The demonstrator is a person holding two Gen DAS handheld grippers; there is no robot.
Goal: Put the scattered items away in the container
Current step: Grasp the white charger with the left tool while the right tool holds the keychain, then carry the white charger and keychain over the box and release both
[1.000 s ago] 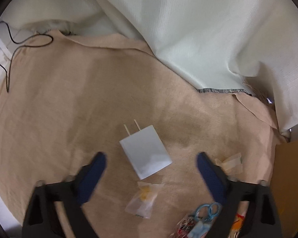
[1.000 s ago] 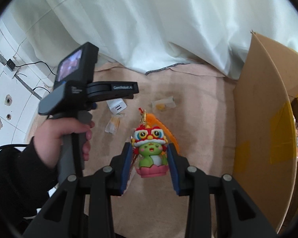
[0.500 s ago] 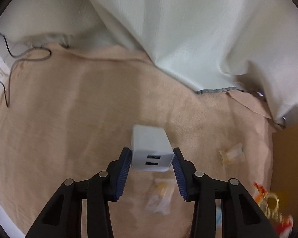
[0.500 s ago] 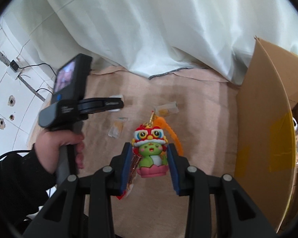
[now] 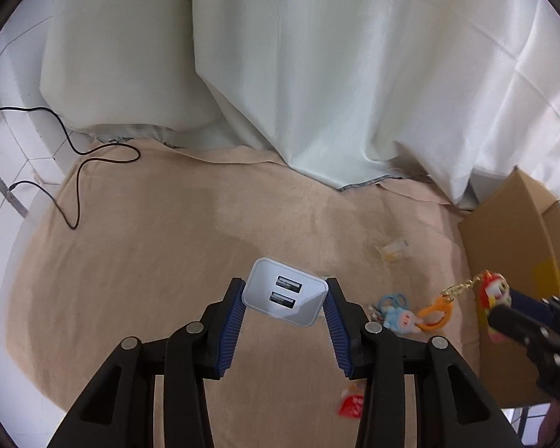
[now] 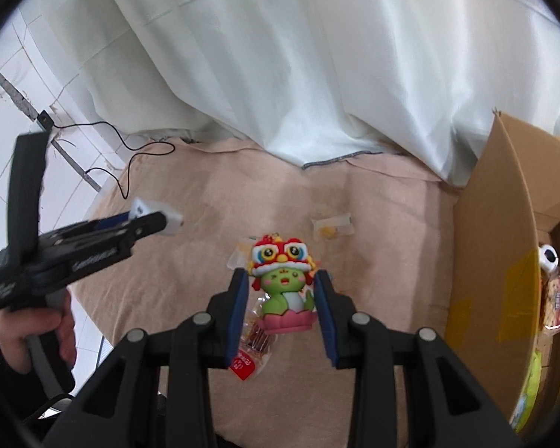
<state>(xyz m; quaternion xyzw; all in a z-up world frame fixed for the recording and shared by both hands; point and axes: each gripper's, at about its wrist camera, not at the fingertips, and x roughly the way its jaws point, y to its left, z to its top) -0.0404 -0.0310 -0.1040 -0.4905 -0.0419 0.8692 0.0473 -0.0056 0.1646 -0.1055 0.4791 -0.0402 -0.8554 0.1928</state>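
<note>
1. Left wrist view: the left hand-held gripper (image 5: 284, 300) is clenched on a white charger (image 5: 284, 291), its blue pads pressing the two sides, the face with two USB ports turned toward the camera. The charger is lifted clear of the beige cloth (image 5: 160, 261) below.
2. Lying on the cloth to the right are a small clear packet (image 5: 394, 250), a blue keychain figure (image 5: 399, 317) and, lower down, a red packet (image 5: 351, 407).
3. At the right edge the right hand-held gripper (image 5: 504, 315) shows, partly blurred, grasping a dragon toy (image 5: 494, 293) with an orange strap (image 5: 435, 311) hanging from it. Behind it stands the cardboard box (image 5: 504, 224). White curtains (image 5: 317, 74) hang at the back, and a black cable (image 5: 78, 171) trails on the left.
4. Right wrist view: the right hand-held gripper (image 6: 283, 300) grasps the dragon toy (image 6: 282, 283) by its sides, upright and above the cloth (image 6: 373, 261), left of the cardboard box (image 6: 492, 261), which stands open with things already inside.
5. On the left a hand (image 6: 30, 332) holds the left hand-held gripper (image 6: 164, 220), the charger (image 6: 156, 216) at its tip. A clear packet (image 6: 332, 227) and the red packet (image 6: 248, 358) lie on the cloth.
</note>
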